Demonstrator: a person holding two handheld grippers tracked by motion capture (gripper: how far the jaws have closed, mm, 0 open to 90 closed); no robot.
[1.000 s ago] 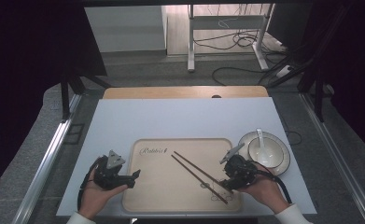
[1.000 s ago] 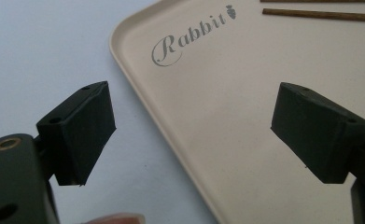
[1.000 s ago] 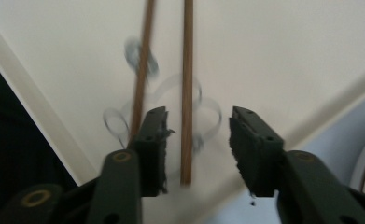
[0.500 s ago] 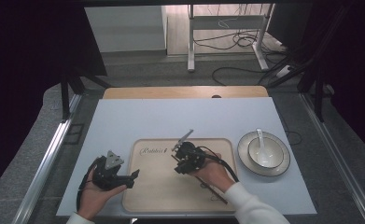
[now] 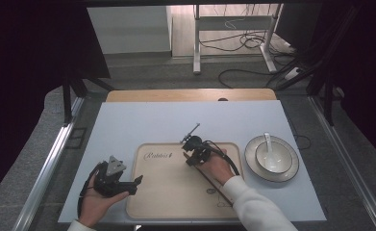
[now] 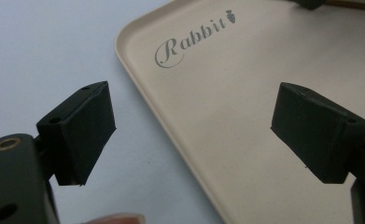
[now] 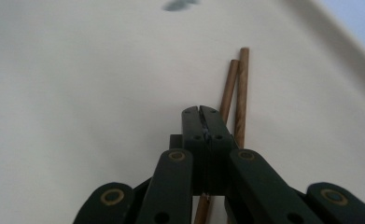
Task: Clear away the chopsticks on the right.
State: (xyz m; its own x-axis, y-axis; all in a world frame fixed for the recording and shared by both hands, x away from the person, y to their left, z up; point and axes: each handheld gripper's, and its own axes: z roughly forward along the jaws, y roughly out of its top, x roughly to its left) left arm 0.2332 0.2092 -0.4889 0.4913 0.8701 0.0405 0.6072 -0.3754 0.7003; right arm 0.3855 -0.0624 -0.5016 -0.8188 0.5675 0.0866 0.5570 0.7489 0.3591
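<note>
Chopsticks (image 7: 234, 98) on beige tray (image 5: 176, 192)

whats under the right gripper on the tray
Two wooden chopsticks lie on the beige tray beneath the right gripper, whose fingers are shut with nothing between them. The chopsticks' middle stretch is covered by the gripper.

free: tray (image 5: 176, 202) left half | blocked: chopsticks (image 7: 236, 100), bowl (image 5: 272, 159) right

Left gripper (image 5: 138, 180) fingers apart; right gripper (image 5: 187, 144) fingers seemingly pressed together.
</note>
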